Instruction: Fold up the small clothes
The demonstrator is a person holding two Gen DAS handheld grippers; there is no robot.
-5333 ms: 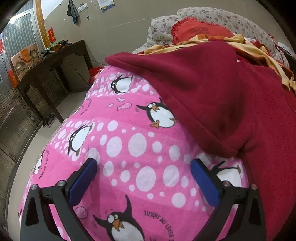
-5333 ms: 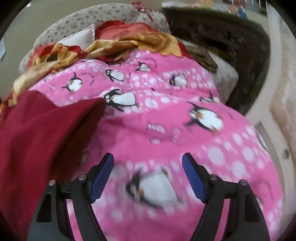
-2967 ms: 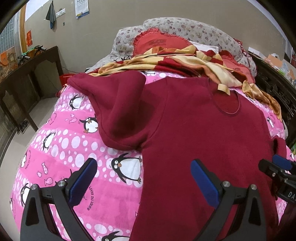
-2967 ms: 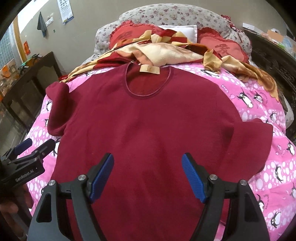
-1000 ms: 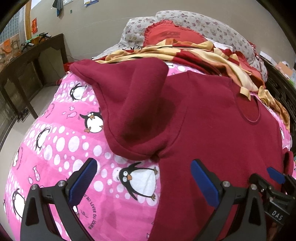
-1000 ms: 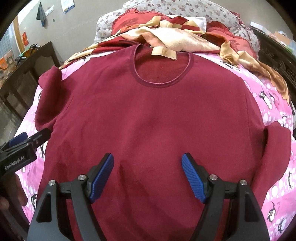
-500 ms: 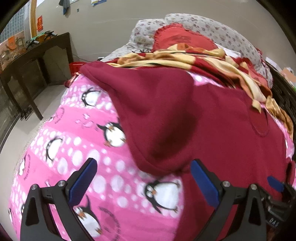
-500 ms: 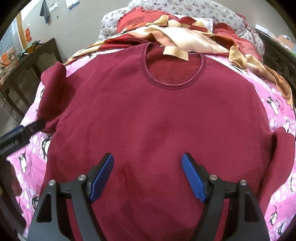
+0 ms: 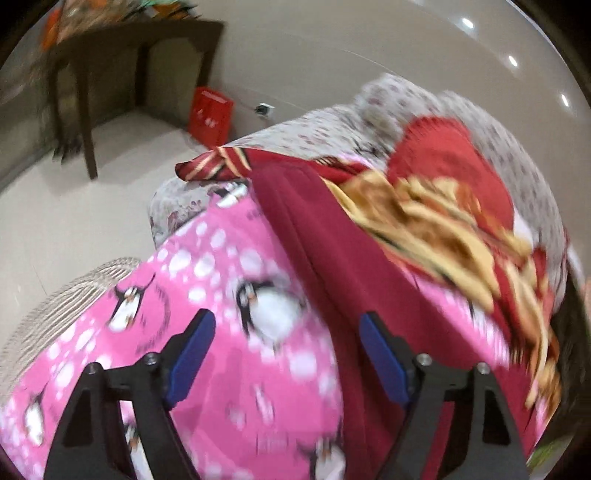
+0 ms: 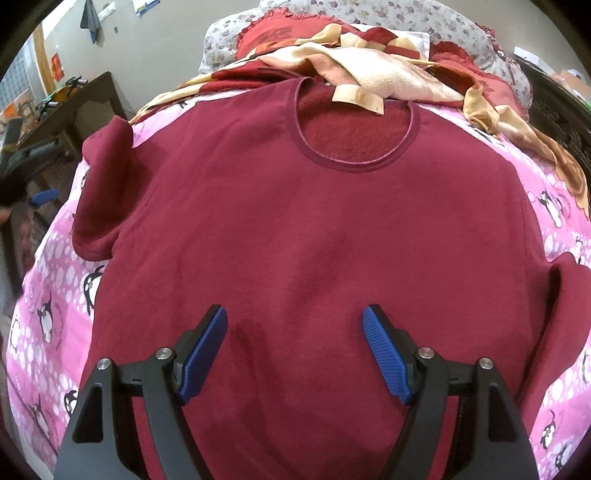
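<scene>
Blue pads of our right tongs sit nearest in the right wrist view, spread wide with nothing between them, hovering over the lower body of the maroon sweatshirt. That sweatshirt lies flat, front up, on the pink penguin-print bedspread, filling the space ahead of the right tongs. Its one sleeve is doubled back to the left of the tongs, and the other sleeve is folded at the right. Straight ahead and farther off is the round neckline, with a tan strip of cloth lying across its far edge. Beyond the neckline we see a rumpled cream-and-red blanket, then floral pillows against the wall.

Our left tongs are likewise spread and empty in a blurred view. Between and left of them is the bedspread; the right finger overlaps the sweatshirt's edge, though we cannot tell whether it touches. Farther ahead lies the blanket. Far left, across the floor, stand a red bag and a dark wooden table.
</scene>
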